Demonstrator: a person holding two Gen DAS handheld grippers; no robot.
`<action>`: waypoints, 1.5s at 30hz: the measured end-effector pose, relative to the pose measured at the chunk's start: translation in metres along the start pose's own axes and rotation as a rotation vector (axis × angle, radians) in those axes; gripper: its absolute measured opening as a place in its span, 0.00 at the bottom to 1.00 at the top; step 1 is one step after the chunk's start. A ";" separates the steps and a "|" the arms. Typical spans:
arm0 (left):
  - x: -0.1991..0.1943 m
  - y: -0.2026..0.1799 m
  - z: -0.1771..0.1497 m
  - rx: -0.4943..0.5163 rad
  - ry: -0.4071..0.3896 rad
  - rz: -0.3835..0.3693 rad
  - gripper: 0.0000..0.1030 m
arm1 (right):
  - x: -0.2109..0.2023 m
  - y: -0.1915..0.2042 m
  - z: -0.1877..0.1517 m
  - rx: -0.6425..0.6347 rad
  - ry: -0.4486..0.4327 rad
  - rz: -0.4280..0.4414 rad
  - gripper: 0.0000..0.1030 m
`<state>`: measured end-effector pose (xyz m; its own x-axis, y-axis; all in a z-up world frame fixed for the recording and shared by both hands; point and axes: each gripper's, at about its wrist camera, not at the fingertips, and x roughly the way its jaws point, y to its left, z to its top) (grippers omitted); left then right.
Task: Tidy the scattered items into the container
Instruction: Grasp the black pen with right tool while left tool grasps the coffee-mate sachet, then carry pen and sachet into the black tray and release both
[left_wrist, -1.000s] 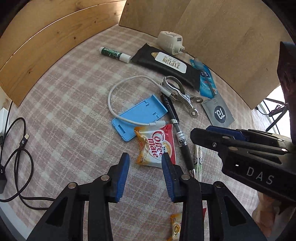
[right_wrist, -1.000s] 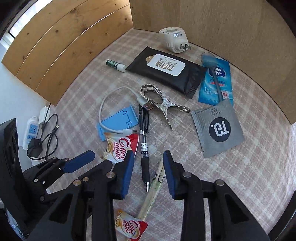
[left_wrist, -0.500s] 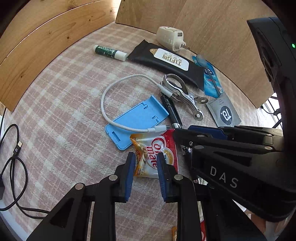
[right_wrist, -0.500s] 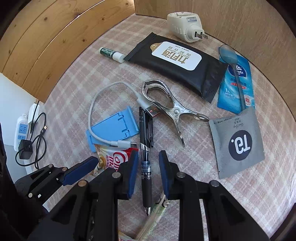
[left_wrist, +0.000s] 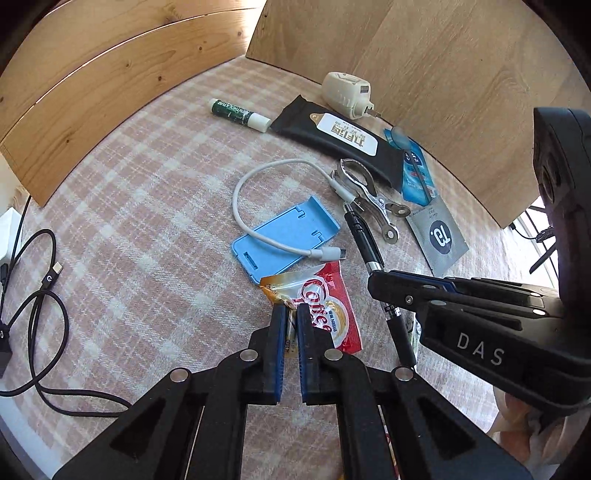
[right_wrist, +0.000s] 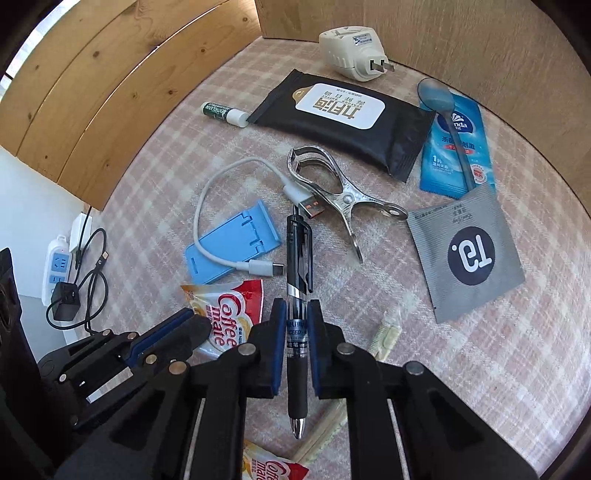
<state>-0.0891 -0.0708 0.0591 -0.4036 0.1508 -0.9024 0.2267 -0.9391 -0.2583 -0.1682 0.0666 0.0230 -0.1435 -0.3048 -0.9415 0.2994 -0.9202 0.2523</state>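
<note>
Both claws point steeply down at the checked cloth surface (right_wrist: 480, 350). Left claw (left_wrist: 291, 314) has its blue pads pinched shut on the near edge of a Coffee-mate sachet (left_wrist: 325, 306), which lies flat just below the blue phone stand (left_wrist: 284, 232). Right claw (right_wrist: 295, 314) straddles the black gel pen (right_wrist: 297, 280) at its clear label section; its jaws are closing, and the pads look to be against the barrel on both sides, the pen's tip poking out beneath them toward the camera. A white USB cable (right_wrist: 207, 206) loops over the phone stand, one plug resting beside the pen's clip. A metal clamp (right_wrist: 332, 184) lies just past the pen's far end. Farther back sit a black wet-wipe pack (right_wrist: 343, 118), a green lip-balm tube (right_wrist: 221, 112) touching its corner, and a cream plug adapter (right_wrist: 351, 48) against the wooden wall. To the right, a plastic spoon (right_wrist: 443, 110) rests on a blue wipe sachet (right_wrist: 454, 147), overlapped by a grey sachet (right_wrist: 469, 254). A second Coffee-mate sachet (right_wrist: 273, 465) shows at the bottom edge. No container is visible in either view.
</note>
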 end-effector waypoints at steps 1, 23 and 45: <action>-0.004 0.001 -0.001 -0.002 -0.006 0.000 0.05 | -0.003 -0.001 0.000 0.003 0.000 0.012 0.11; -0.059 -0.125 -0.021 0.214 -0.081 -0.115 0.05 | -0.112 -0.088 -0.070 0.191 -0.192 -0.065 0.11; -0.071 -0.390 -0.186 0.738 0.081 -0.414 0.05 | -0.274 -0.284 -0.321 0.710 -0.410 -0.312 0.11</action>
<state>0.0155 0.3426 0.1595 -0.2554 0.5215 -0.8141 -0.5728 -0.7600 -0.3072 0.0893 0.4900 0.1376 -0.4897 0.0479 -0.8706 -0.4481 -0.8703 0.2043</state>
